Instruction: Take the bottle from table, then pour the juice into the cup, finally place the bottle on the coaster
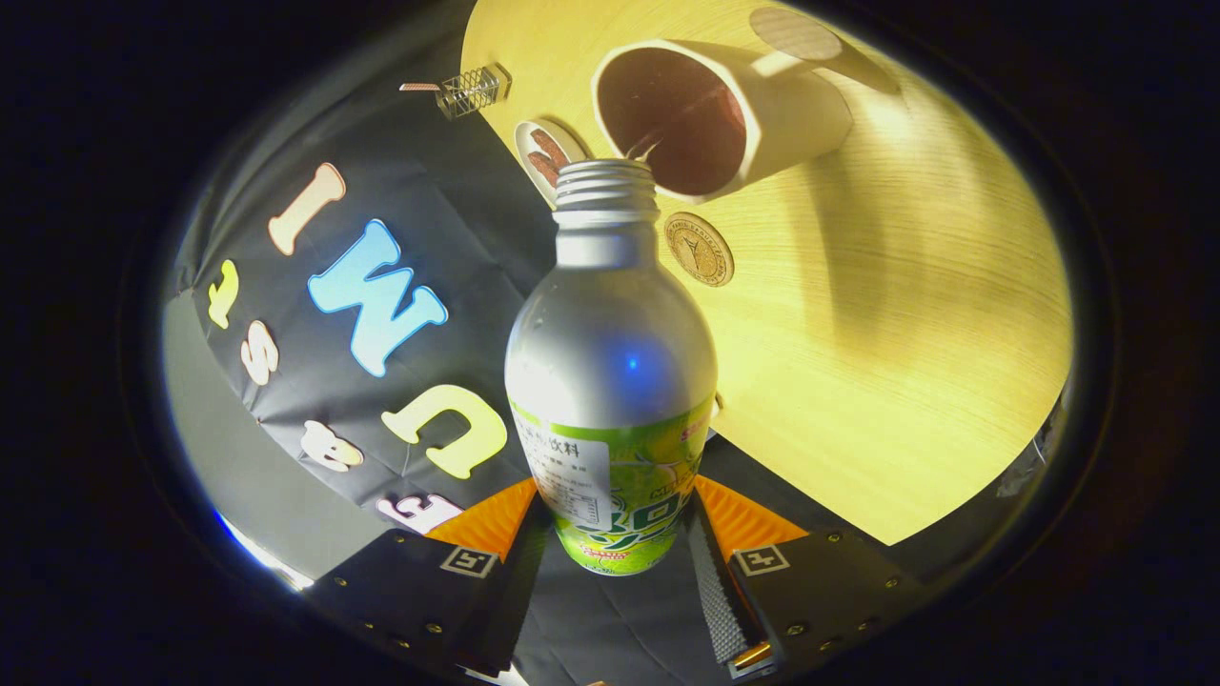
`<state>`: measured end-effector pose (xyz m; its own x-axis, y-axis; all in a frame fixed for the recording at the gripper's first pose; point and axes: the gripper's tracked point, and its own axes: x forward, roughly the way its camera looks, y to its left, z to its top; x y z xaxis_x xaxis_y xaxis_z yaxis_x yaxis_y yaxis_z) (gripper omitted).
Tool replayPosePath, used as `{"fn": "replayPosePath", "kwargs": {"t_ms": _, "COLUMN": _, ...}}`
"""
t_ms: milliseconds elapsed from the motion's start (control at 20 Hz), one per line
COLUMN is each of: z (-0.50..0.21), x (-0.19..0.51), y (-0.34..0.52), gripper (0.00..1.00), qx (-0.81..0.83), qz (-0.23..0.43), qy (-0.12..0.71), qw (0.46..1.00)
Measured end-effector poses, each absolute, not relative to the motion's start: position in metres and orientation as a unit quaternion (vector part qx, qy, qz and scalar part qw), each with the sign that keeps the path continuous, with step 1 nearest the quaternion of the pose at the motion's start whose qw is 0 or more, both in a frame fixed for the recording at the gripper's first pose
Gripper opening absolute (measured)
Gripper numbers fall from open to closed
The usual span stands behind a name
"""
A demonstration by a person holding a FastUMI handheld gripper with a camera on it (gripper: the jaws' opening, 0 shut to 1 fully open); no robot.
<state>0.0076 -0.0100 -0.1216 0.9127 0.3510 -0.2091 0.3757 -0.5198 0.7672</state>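
Gripper view: the gripper (615, 534) clamps both fingers on the lower body of the bottle (610, 381), lifted off the table (905, 314) and tipped so its open mouth sits at the rim of the cup (724, 114). The pickup looks complete and the pour under way, though no stream of juice can be made out. A round coaster (699, 249) lies on the table just beside the cup, bare; setting the bottle there remains to be done.
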Motion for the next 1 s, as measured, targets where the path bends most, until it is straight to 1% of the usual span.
{"fn": "replayPosePath", "kwargs": {"t_ms": 500, "z": -0.12, "x": 0.011, "y": -0.01, "gripper": 0.75, "qx": 0.882, "qz": -0.017, "qy": 0.205, "qw": 0.424}}
{"fn": "replayPosePath", "kwargs": {"t_ms": 1000, "z": -0.127, "x": 0.016, "y": 0.0, "gripper": 0.75, "qx": 0.879, "qz": -0.029, "qy": 0.214, "qw": 0.426}}
